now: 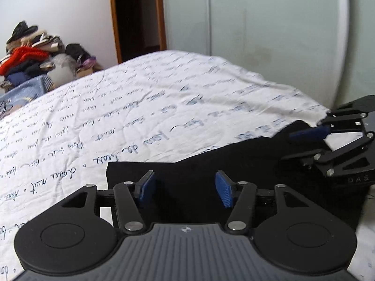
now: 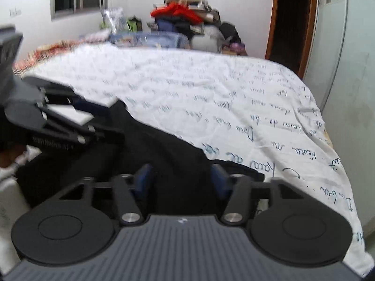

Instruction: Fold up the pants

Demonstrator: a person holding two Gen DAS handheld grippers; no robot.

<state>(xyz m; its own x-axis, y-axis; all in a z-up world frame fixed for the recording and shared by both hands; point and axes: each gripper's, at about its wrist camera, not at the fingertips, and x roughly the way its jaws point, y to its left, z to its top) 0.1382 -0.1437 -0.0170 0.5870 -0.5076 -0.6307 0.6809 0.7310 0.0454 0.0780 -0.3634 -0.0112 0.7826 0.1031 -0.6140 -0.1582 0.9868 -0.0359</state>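
I see black pants (image 1: 199,171) lying flat at the near edge of a bed, on a white bedspread (image 1: 145,107) printed with blue handwriting. My left gripper (image 1: 185,188) hovers over the cloth, its blue pads apart and pressing on nothing. My right gripper (image 2: 181,182) also stands parted above the dark fabric, gripping nothing. A heap of clothes (image 2: 185,18) sits beyond the bed's far edge.
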